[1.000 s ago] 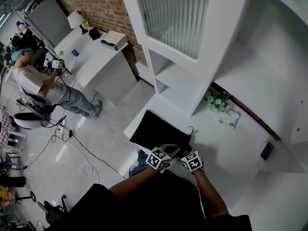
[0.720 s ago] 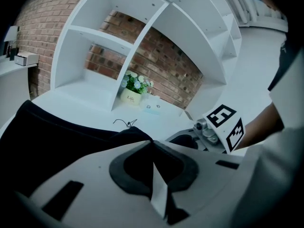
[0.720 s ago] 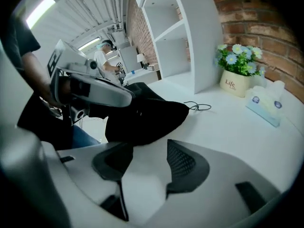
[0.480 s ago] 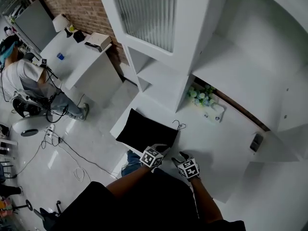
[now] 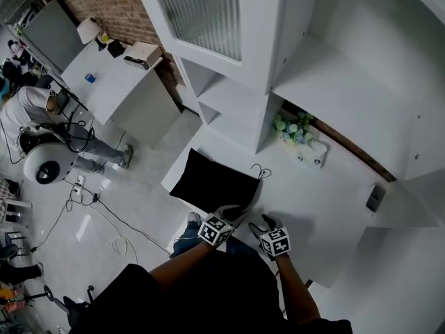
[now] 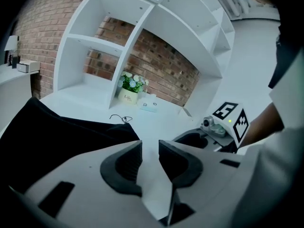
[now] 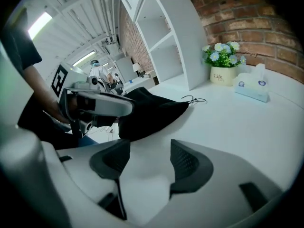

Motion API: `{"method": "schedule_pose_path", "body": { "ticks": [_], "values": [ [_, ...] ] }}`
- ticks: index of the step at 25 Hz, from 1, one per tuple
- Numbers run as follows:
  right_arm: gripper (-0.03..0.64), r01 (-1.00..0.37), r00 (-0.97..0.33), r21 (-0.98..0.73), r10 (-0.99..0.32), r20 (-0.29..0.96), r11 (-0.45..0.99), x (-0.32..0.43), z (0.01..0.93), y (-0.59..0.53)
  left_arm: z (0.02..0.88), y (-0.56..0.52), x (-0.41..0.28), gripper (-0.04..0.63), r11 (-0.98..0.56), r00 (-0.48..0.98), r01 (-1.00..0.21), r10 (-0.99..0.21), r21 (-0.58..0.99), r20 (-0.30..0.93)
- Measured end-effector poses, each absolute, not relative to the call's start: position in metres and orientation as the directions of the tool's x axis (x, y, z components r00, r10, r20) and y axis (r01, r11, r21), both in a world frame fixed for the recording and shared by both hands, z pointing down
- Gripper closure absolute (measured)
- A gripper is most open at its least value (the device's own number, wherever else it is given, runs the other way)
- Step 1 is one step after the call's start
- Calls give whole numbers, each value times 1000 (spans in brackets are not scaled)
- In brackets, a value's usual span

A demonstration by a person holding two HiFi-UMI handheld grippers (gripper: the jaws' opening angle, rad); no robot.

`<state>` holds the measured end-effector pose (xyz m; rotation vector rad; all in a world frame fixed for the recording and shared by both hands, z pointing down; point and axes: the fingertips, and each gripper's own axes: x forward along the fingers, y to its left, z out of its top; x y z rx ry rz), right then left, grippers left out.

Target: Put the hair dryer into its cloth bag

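Bright, even, diffuse light; shadows faint. White table (image 5: 334, 200) around the black cloth bag (image 5: 212, 185) nearly blown out; the bag itself is a detail-free dark patch. Ceiling strip light (image 7: 40, 24), above and left of the bag in the right gripper view, glares. Both gripper views: heavy fisheye, shelves (image 6: 156, 23) bowed, black vignetted corners, nearest foreground soft.

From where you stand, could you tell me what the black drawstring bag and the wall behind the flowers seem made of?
Black drawstring bag: probably soft matte cloth; it lies slack and creased. Wall: rough red brick, mortar joints showing.
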<state>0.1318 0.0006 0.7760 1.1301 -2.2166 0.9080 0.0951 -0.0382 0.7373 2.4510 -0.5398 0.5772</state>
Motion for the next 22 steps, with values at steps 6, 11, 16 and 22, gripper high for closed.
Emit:
{"method": "schedule_pose_path", "body": {
  "ticks": [6, 11, 16, 22],
  "values": [
    [339, -873, -488, -333, -653, 579, 357, 146, 726, -12, 714, -20, 84, 491, -786, 872, -426, -225, 448, 435],
    [341, -898, -429, -324, -753, 499, 297, 132, 676, 1, 688, 5, 52, 497, -810, 902, -369, -193, 455, 387],
    [345, -930, -355, -259, -814, 459, 260, 89, 631, 30, 656, 34, -3, 555, -815, 926, -330, -179, 477, 333],
    [376, -948, -305, -208, -880, 364, 242, 31, 567, 60, 615, 66, -65, 577, -844, 944, -289, -173, 451, 281]
  ]
}}
